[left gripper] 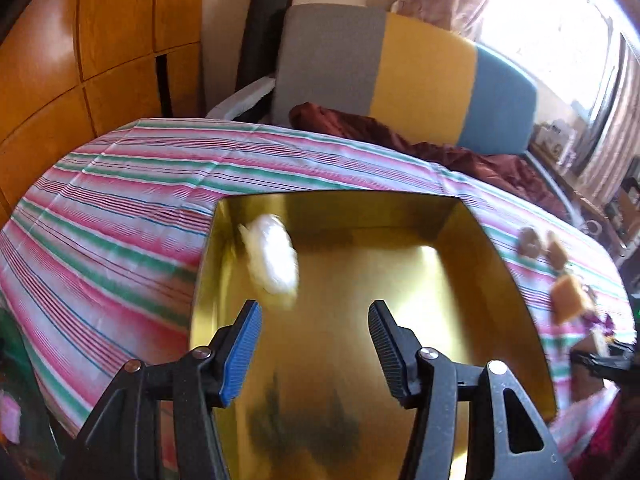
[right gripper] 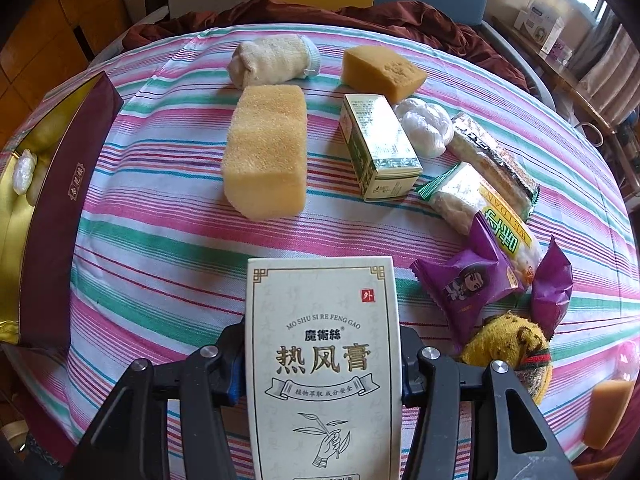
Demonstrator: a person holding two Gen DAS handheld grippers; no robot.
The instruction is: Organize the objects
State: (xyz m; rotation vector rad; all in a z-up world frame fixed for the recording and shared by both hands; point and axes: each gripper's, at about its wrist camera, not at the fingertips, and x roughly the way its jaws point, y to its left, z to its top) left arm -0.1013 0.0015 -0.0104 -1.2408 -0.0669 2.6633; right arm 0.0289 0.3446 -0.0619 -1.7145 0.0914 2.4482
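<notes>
My left gripper [left gripper: 315, 322] is open and empty above a gold-lined box [left gripper: 460, 292]. A blurred white plastic wad [left gripper: 274, 258] is at the box's far left, just beyond my left fingertip. My right gripper [right gripper: 322, 354] is shut on a white carton with Chinese print [right gripper: 322, 344] and holds it over the striped tablecloth [right gripper: 160, 216]. The same box, maroon outside [right gripper: 60, 184], stands at the left edge of the right wrist view with the white wad [right gripper: 24, 170] inside.
On the cloth lie a long yellow sponge [right gripper: 264, 148], a rolled sock [right gripper: 276, 60], an orange sponge [right gripper: 382, 68], a green-and-gold carton [right gripper: 378, 144], a white plastic wad [right gripper: 426, 126], snack packets [right gripper: 484, 184], purple wrappers [right gripper: 476, 284] and a yellow knitted ball [right gripper: 512, 352]. A chair [left gripper: 400, 68] stands behind.
</notes>
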